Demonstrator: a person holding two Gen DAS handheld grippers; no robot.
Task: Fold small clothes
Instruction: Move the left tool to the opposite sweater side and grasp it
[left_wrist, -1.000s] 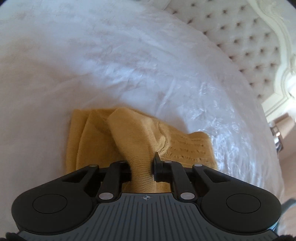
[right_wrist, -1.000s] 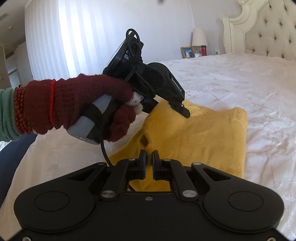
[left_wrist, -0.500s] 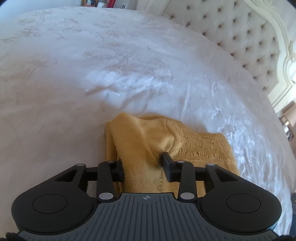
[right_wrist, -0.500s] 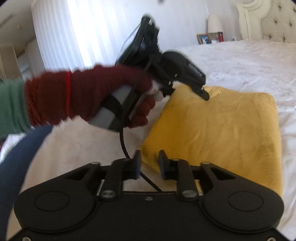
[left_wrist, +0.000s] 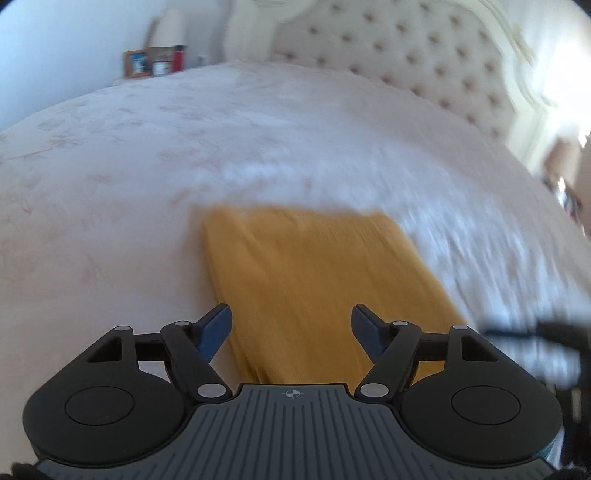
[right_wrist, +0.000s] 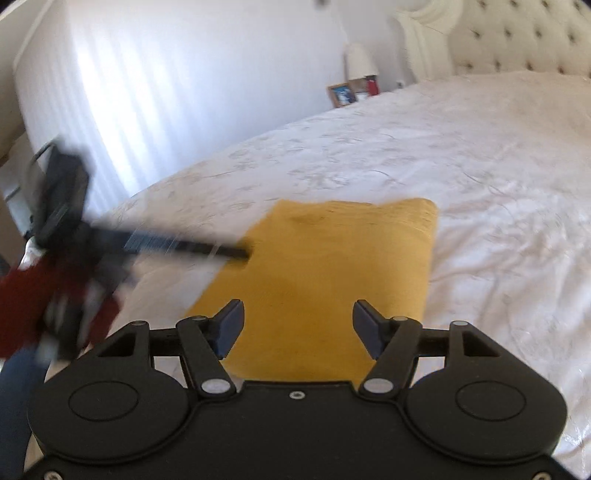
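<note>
A mustard-yellow knit garment (left_wrist: 314, 280) lies folded flat in a rectangle on the white bedspread (left_wrist: 147, 166); it also shows in the right wrist view (right_wrist: 332, 273). My left gripper (left_wrist: 291, 325) is open and empty, raised above the near end of the garment. My right gripper (right_wrist: 297, 325) is open and empty, also above the garment's near edge. In the right wrist view the left gripper (right_wrist: 159, 247) appears blurred at the left, held by a dark red glove (right_wrist: 22, 306), its tip by the garment's left edge.
A tufted cream headboard (left_wrist: 424, 62) stands at the far end of the bed. A nightstand with a lamp (right_wrist: 360, 61) and picture frames (right_wrist: 341, 94) is beside it. White curtains (right_wrist: 129, 92) cover the wall at left. A blurred dark piece of the right gripper (left_wrist: 535, 332) shows at right.
Both grippers opened wide and let go of the yellow garment, then pulled back and up. The garment now lies flat, folded into a rectangle. The left hand swung away to the left.
</note>
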